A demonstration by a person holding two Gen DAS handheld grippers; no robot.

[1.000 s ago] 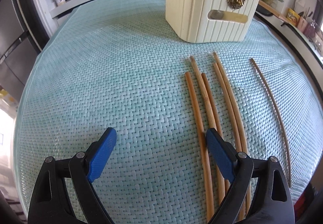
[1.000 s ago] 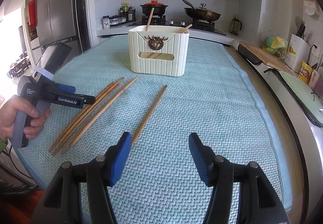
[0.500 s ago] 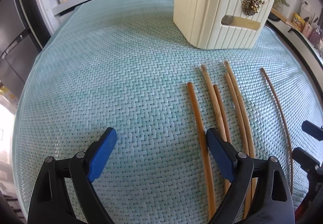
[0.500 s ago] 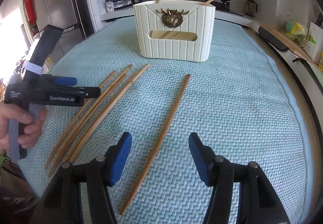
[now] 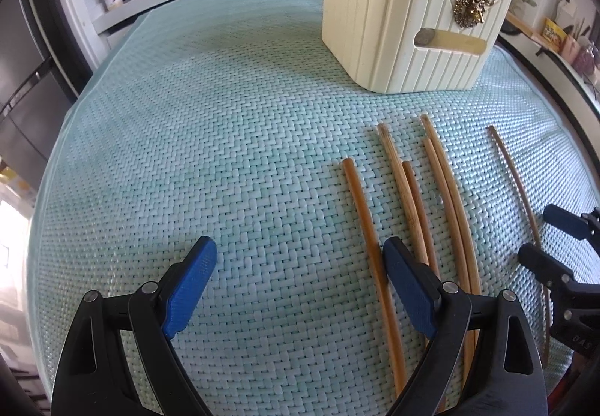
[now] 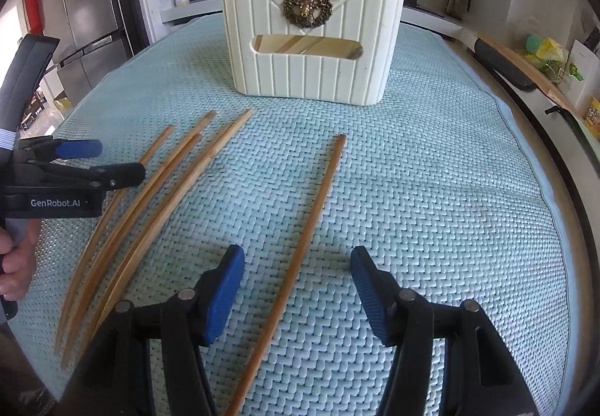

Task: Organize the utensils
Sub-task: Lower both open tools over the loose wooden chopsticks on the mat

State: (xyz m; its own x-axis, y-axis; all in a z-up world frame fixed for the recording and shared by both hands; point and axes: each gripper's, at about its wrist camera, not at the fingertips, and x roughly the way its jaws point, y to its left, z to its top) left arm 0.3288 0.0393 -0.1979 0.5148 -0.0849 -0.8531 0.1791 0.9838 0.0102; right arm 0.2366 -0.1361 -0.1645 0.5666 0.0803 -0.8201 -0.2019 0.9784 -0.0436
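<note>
**Lone chopstick lined up between the right jaws, not yet pinched: slip risks**

Right gripper (image 6: 296,288) has its jaws spread, straddling the single chopstick (image 6: 313,213) that lies apart from the rest on the teal woven mat (image 6: 431,191). Pads not touching it. Left gripper (image 5: 300,285) is spread wide too, holding nothing, hovering over bare mat, with the leftmost of the five-chopstick cluster (image 5: 416,213) just beside its right pad.

Cream utensil holder (image 6: 311,41) stands upright at the far end of the mat, a couple of sticks already poking out of the top.

Likely risks:
- Stick is thin and round, lying flat; closing too high probably misses it or rolls it sideways on the weave.
- Grip point looks low on the stick, so the long free end may droop or swing when lifted and knock the holder's rim.
- The two grippers sit close; the right one drifting left could bump the left or scatter the cluster.
</note>
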